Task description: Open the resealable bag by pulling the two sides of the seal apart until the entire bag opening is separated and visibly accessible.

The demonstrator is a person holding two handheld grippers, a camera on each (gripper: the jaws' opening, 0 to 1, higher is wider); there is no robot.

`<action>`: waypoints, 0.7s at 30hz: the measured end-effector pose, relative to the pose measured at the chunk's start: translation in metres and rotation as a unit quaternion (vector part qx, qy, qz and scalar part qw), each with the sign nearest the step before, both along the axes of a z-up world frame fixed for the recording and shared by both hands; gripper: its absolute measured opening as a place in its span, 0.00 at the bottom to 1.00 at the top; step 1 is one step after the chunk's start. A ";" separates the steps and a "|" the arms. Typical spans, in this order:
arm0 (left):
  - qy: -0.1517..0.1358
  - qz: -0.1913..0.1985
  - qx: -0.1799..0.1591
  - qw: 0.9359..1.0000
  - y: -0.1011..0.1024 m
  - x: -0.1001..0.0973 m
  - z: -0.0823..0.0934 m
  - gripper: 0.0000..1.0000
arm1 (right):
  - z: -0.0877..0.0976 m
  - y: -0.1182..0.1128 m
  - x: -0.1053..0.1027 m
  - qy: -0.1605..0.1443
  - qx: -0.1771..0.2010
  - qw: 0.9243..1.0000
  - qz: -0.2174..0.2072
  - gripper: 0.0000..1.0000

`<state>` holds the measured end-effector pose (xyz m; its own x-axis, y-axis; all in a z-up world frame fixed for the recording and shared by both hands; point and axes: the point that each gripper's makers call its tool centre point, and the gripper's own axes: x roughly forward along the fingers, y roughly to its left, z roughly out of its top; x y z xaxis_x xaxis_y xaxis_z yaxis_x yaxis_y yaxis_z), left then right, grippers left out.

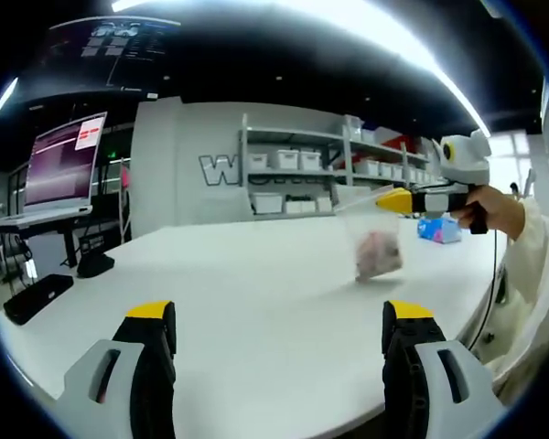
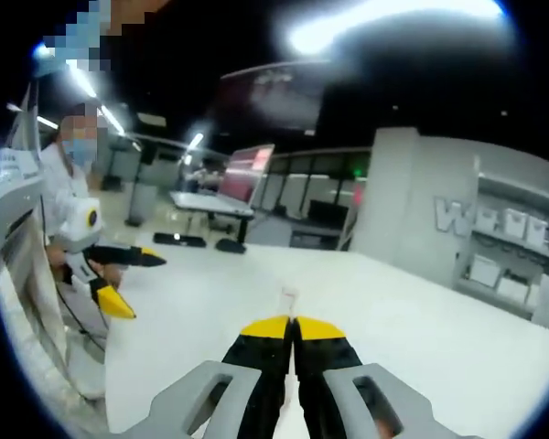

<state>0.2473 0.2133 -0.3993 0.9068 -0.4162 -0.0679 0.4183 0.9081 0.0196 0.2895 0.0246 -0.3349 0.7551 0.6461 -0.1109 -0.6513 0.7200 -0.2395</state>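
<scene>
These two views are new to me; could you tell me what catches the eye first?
In the left gripper view, the right claw holds a clear resealable bag up by its top edge above the white table, pinkish contents sagging inside. The left claw waits open in the foreground. A lit monitor glows at far left.

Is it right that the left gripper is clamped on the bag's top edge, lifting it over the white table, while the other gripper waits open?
No, the sides are swapped. In the left gripper view the right gripper holds the bag by its top edge over the white table; the left gripper is the open one.
</scene>
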 end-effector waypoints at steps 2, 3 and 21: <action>0.000 -0.002 -0.001 1.000 -0.001 0.000 0.000 0.92 | 0.000 0.001 -0.002 0.000 -0.004 1.000 0.004 0.00; -0.001 -0.002 -0.001 1.000 -0.001 0.000 0.000 0.92 | -0.001 0.003 -0.003 0.002 -0.004 1.000 0.008 0.00; -0.006 -0.002 -0.010 1.000 0.003 -0.006 0.002 0.91 | -0.029 0.038 -0.051 0.034 -0.058 0.994 0.082 0.00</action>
<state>0.2414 0.2163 -0.3970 0.9061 -0.4202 -0.0488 0.4210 0.9070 0.0069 0.2387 0.0624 -0.3641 0.6291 0.7398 -0.2385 -0.7750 0.5734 -0.2655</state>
